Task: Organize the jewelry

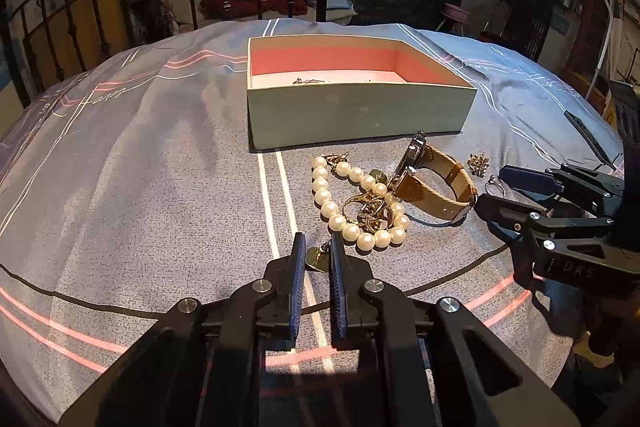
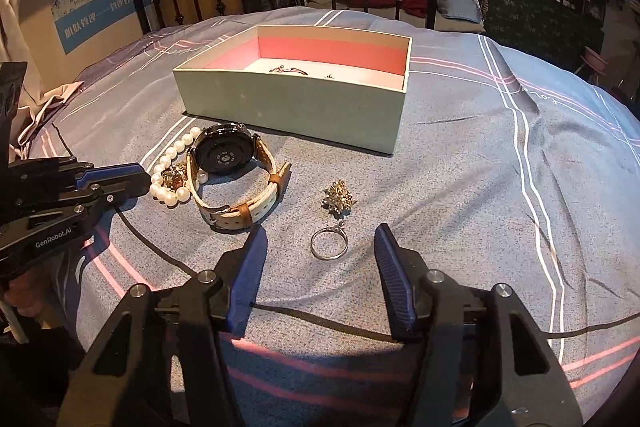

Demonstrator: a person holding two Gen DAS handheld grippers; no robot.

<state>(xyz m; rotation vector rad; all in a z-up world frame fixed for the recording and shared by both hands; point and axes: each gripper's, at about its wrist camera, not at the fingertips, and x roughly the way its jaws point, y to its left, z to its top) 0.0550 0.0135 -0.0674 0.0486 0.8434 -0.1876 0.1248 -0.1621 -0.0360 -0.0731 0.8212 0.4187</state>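
A grey-blue bedspread with white and pink stripes (image 1: 160, 163) covers a bed with a black iron rail behind it. On it stands an open pale-green cardboard box with a pink lining (image 1: 352, 111), its long side running across the view; small pieces of jewelry lie on its floor. In front of the box's near wall lie a white pearl bracelet (image 1: 352, 203) looped around gold rings, and a round black-backed watch on a beige and brown strap (image 2: 236, 175), standing on edge.

The left gripper (image 1: 316, 251) is clenched on a small gold disc pendant (image 1: 318, 258), pinched upright between its blue pads just in front of the pearls.

The right gripper (image 2: 320, 251) stands released, its jaws either side of a thin silver ring with a small setting (image 2: 329, 243), which lies flat, untouched. Just beyond it sits a gold cluster brooch (image 2: 338, 198).
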